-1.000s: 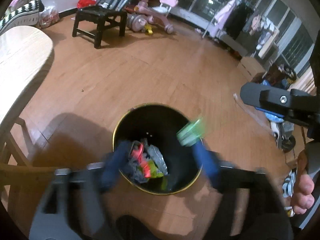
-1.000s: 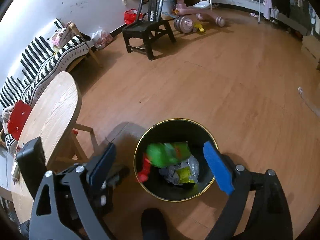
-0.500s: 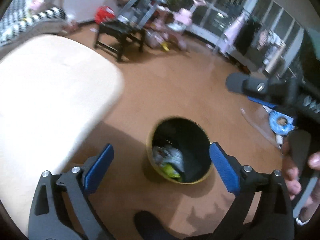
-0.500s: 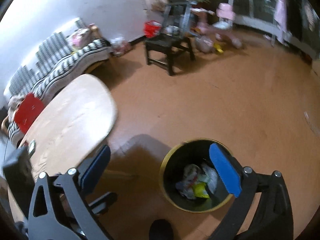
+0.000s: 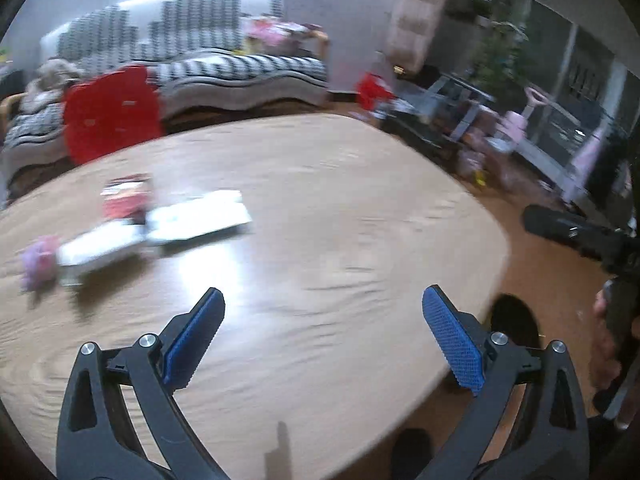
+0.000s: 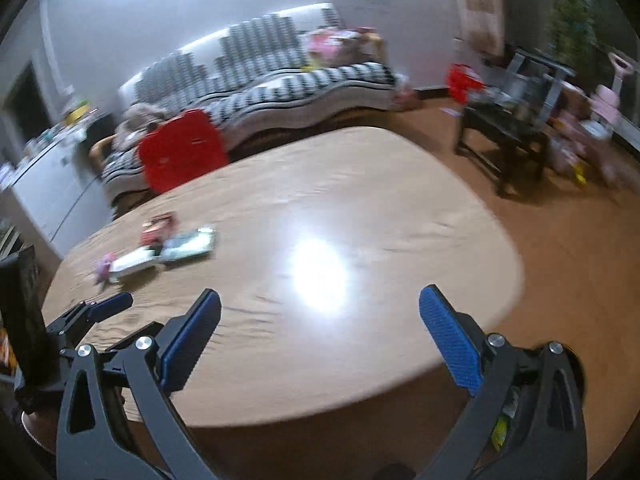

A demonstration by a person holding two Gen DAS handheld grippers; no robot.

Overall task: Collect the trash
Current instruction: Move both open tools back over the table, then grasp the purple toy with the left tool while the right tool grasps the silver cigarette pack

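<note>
Several wrappers lie blurred at the table's far left: a red packet point(image 5: 126, 200) point(image 6: 160, 230), a silvery flat packet point(image 5: 198, 220) point(image 6: 190, 244), a white one point(image 5: 100, 250) point(image 6: 134, 262) and a small pink piece point(image 5: 38, 262) point(image 6: 105, 266). My left gripper point(image 5: 322, 292) hangs open over the wooden table point(image 5: 340, 220), with nothing between its blue pads. My right gripper point(image 6: 319, 292) is open and empty too, above the table's near edge. The black trash bin point(image 5: 516, 320) point(image 6: 504, 428) shows only partly, below the table's right edge.
A red chair back point(image 5: 110, 114) point(image 6: 180, 152) stands behind the table, with a striped sofa point(image 6: 280, 80) beyond. A dark wooden chair point(image 6: 504, 136) and pink toys point(image 6: 604, 104) are on the floor at right. A white cabinet point(image 6: 52, 188) stands at left. A hand point(image 5: 608, 320) holds the other gripper.
Both grippers swung away from above the bin, up and over the table. A second ago wrappers were falling into the bin; both jaws have since widened and are empty.
</note>
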